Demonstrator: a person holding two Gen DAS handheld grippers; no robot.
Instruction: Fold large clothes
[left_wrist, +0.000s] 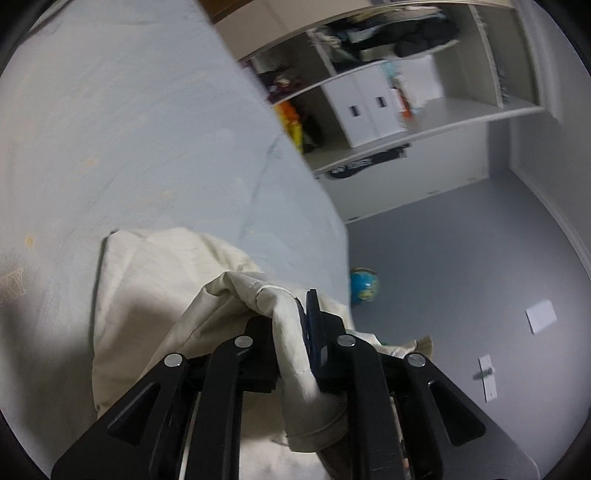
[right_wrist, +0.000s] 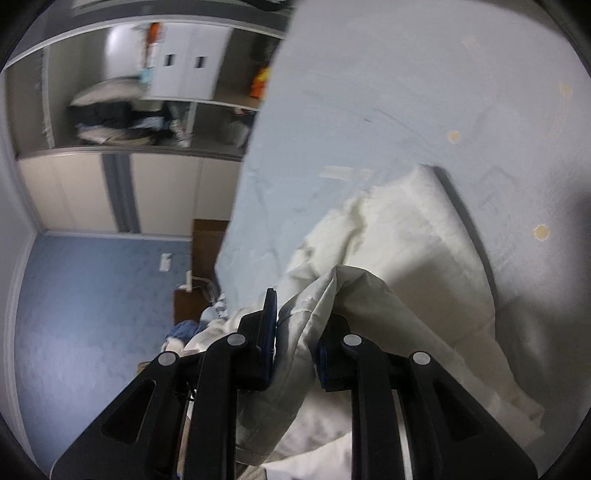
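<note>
A cream garment (left_wrist: 155, 295) lies partly folded on a bed with a pale blue sheet (left_wrist: 129, 129), near the bed's right edge. My left gripper (left_wrist: 291, 314) holds a bunched fold of it, and the cloth runs between the black fingers and hangs below them. In the right wrist view the same cream garment (right_wrist: 406, 240) spreads over the sheet (right_wrist: 406, 74), with a folded edge at its far side. My right gripper (right_wrist: 303, 317) is shut on a raised ridge of this cloth, close above the bed.
Open wall shelves (left_wrist: 388, 110) with white boxes and clothes stand beyond the bed. A small globe (left_wrist: 364, 284) and a paper sheet (left_wrist: 541, 315) lie on the grey floor. A brown wooden piece (right_wrist: 207, 236) and a blue cloth heap (right_wrist: 184, 330) sit beside the bed.
</note>
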